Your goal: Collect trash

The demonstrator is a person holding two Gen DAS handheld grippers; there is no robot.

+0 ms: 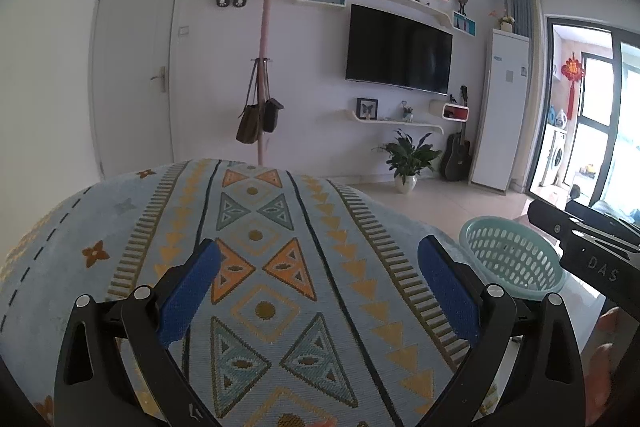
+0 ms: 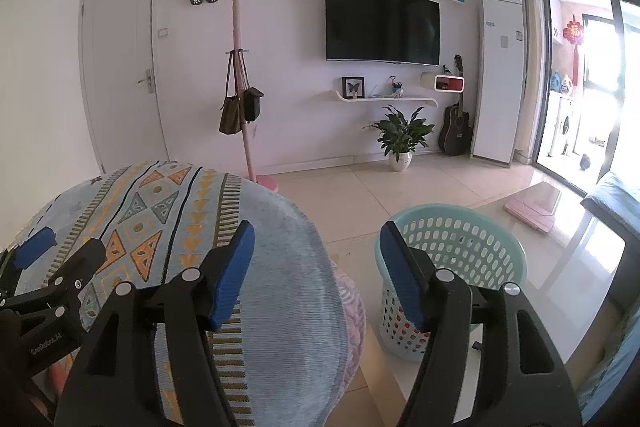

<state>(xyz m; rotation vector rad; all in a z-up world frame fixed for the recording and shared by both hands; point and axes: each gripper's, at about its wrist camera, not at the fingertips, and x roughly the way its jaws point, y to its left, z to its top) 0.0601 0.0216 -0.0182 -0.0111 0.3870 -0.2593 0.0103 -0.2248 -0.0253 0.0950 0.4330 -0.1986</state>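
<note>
We held both grippers, left and right, wide open and empty above the patterned cushion. No trash showed, so finding some for the basket likely came next.

Each black hand-held gripper has blue ribbed pads and silver screws.

a pale green perforated basket stands upright on the tiled floor beside the patterned cushion.
</note>
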